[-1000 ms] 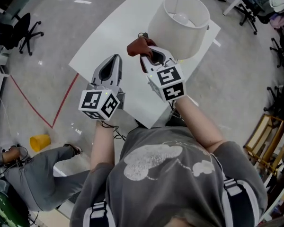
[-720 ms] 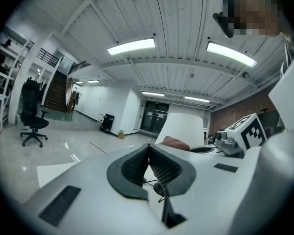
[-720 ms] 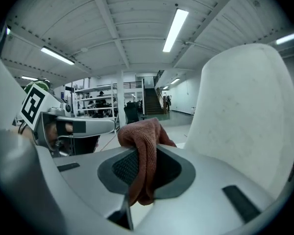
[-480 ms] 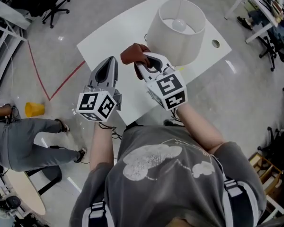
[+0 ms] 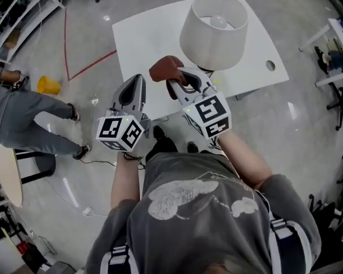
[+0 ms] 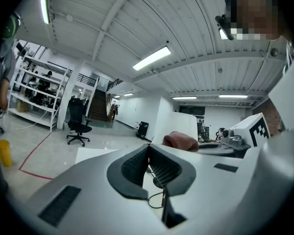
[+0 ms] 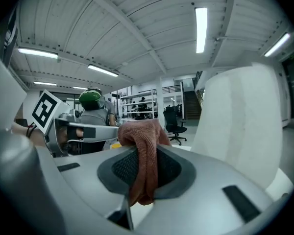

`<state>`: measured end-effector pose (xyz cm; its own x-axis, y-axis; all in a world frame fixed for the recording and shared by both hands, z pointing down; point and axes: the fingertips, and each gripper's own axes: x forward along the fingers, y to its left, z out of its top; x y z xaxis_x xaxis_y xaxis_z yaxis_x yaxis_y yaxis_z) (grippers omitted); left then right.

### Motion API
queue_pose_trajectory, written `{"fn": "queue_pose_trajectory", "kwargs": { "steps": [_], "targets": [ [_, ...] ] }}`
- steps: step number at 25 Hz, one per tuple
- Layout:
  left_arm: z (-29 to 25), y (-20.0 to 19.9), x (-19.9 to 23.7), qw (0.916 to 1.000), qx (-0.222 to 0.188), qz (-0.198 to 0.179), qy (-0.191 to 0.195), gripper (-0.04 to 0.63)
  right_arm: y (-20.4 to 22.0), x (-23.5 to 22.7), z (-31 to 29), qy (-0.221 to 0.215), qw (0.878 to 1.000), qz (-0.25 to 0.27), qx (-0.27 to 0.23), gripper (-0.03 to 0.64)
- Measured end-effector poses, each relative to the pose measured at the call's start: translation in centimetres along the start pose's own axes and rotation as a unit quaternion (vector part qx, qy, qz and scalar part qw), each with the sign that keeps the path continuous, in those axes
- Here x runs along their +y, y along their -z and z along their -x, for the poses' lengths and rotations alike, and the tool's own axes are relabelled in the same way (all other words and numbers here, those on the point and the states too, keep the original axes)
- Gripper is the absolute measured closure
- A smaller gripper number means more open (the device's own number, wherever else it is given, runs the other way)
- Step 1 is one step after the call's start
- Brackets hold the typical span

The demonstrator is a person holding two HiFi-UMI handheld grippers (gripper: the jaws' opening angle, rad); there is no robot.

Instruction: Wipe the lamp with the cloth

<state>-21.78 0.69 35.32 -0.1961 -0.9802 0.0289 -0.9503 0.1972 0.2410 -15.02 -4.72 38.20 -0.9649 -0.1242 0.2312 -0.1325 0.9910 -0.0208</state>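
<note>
A lamp with a white drum shade (image 5: 213, 29) stands on the white table (image 5: 148, 44); the shade (image 7: 242, 116) fills the right of the right gripper view. My right gripper (image 5: 177, 80) is shut on a reddish-brown cloth (image 5: 164, 68), which bunches above its jaws (image 7: 143, 151) just left of the shade, not touching it. My left gripper (image 5: 135, 90) is shut with nothing in it, held over the table's near edge to the left of the right one. In the left gripper view the cloth (image 6: 180, 140) shows beyond the closed jaws.
A black cable (image 6: 157, 196) lies on the table near the lamp. A person in grey (image 5: 28, 116) sits on the floor at left beside a yellow cup (image 5: 47, 85). Red tape lines (image 5: 88, 66) mark the floor. Office chairs (image 6: 78, 123) and shelving (image 6: 36, 97) stand farther off.
The head view has swung, so the table and lamp sit more upright in frame. Both grippers keep their hold and spacing; the cloth stays just left of the shade.
</note>
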Motion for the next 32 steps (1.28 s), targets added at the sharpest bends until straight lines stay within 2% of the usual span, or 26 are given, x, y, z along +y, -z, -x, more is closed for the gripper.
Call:
{"fn": "queue_pose_trajectory", "kwargs": {
  "steps": [5, 11, 21, 28, 32],
  "targets": [
    [3.1, 1.0, -1.1, 0.9995, 0.010, 0.001, -0.030, 0.588, 1.2, 1.4, 1.5, -0.027, 0.999, -0.017, 0.000, 0.558],
    [4.6, 2.6, -2.1, 0.9992, 0.014, 0.008, -0.036, 0.588, 2.9, 2.0, 2.7, -0.034, 0.999, -0.018, 0.006, 0.558],
    [8.3, 4.7, -2.8, 0.9992, 0.018, 0.027, -0.023, 0.588, 4.4, 3.7, 4.6, -0.015, 0.999, 0.015, 0.025, 0.560],
    [11.2, 5.6, -3.8, 0.9993, 0.018, 0.031, -0.012, 0.588, 5.8, 4.9, 7.3, 0.004, 0.999, 0.024, 0.036, 0.560],
    [13.4, 6.8, -4.2, 0.9986, 0.024, 0.045, -0.011, 0.588, 7.2, 5.7, 8.8, 0.018, 0.999, 0.014, 0.049, 0.560]
  ]
}}
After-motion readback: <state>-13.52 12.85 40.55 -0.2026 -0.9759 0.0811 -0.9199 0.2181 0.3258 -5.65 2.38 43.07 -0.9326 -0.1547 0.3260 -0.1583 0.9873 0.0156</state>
